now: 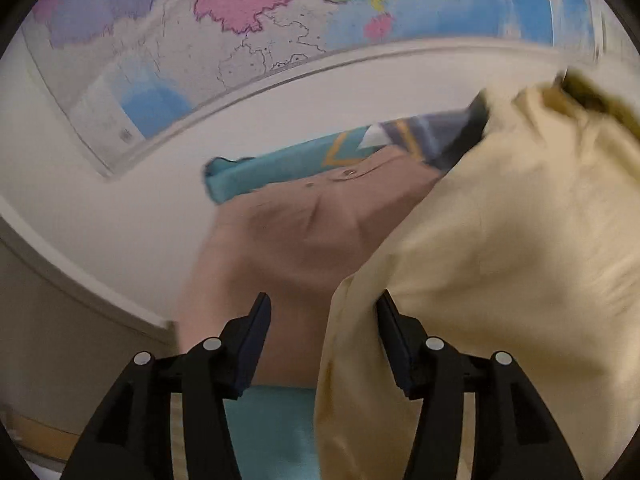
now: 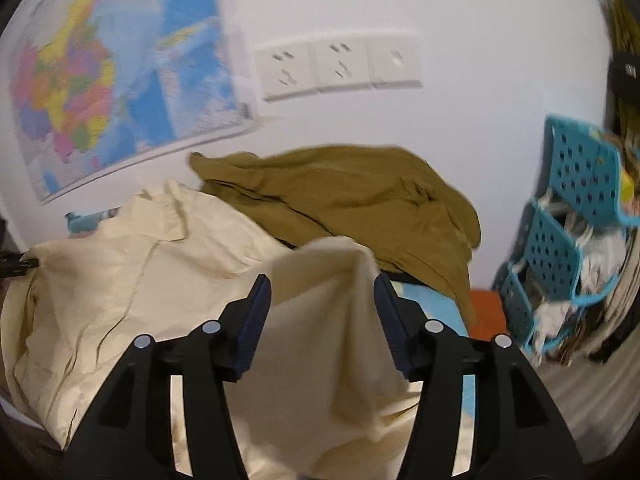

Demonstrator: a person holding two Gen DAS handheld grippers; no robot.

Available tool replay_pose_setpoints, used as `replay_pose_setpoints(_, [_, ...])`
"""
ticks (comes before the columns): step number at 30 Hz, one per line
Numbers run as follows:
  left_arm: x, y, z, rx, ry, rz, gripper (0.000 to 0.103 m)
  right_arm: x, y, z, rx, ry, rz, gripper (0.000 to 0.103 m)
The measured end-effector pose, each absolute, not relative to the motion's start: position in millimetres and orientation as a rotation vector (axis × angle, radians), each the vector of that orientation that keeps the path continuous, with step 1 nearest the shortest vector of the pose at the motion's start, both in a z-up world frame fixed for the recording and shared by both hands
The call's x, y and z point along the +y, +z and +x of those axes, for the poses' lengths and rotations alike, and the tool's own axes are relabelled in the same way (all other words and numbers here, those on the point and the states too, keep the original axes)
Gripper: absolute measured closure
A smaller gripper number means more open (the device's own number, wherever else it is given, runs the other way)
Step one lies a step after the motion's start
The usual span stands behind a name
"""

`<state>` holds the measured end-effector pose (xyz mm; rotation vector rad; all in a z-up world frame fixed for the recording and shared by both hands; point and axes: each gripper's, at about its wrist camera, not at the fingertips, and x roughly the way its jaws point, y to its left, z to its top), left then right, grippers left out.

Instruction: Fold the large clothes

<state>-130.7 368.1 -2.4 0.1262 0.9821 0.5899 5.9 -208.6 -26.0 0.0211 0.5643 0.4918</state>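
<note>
Left gripper (image 1: 323, 308): jaws parted; cream fabric edge draped against the inner face of the right-hand finger, left finger clear of it; no pinch seen.
Right gripper (image 2: 323, 288): jaws parted; a raised fold of cream fabric between the fingers, pads not pressing on it.
Cream shirt (image 2: 132, 280): crumpled, collar toward the wall, spread across the surface under both grippers; in the left wrist view bunched into a tall mound on the right (image 1: 500, 248).
Tan garment (image 1: 304, 232): lying flat, two buttons visible near its far edge, partly under the cream shirt, just beyond the left gripper.
Olive-brown garment (image 2: 352, 192): heaped against the wall behind the cream shirt, touching it.
Teal mat (image 1: 256, 172): beneath the tan garment, edge showing at far left and between the left fingers.
Wall map (image 1: 224, 20): colourful, fixed to the white wall behind the clothes.
Wall sockets (image 2: 340, 64): row of three white plates, right of the map.
Blue perforated baskets (image 2: 560, 232): stacked at far right, stuffed with pale items.
Image quality: motion blur in both views.
</note>
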Motion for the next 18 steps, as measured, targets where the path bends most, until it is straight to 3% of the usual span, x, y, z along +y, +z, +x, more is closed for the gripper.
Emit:
replay_pose_setpoints(3, [348.8,7.1,-154.7,0.905,0.525,0.103,0.044,-186.0,-9.9,-30.1,0.483,0.587,-0.045,0.038])
replay_pose_setpoints(4, [343.0,15.7,-168.3,0.859,0.478,0.074,0.039,-179.4,-8.1,-37.3,0.472,0.618,-0.063,0.037])
replay_pose_setpoints(6, [328.9,26.9,-189.9,0.798,0.418,0.075,0.027,-150.6,-7.2,-58.7,0.460,0.737,-0.134,0.025])
replay_pose_setpoints(12, [266.2,37.0,-209.7,0.730,0.274,0.130,0.026,-52.9,-32.0,-56.3,0.554,0.934,-0.267,0.023])
replay_pose_setpoints(18, [223.2,18.1,-145.3,0.780,0.134,0.158,0.025,42.8,-53.5,10.6,0.671,0.954,-0.301,0.025])
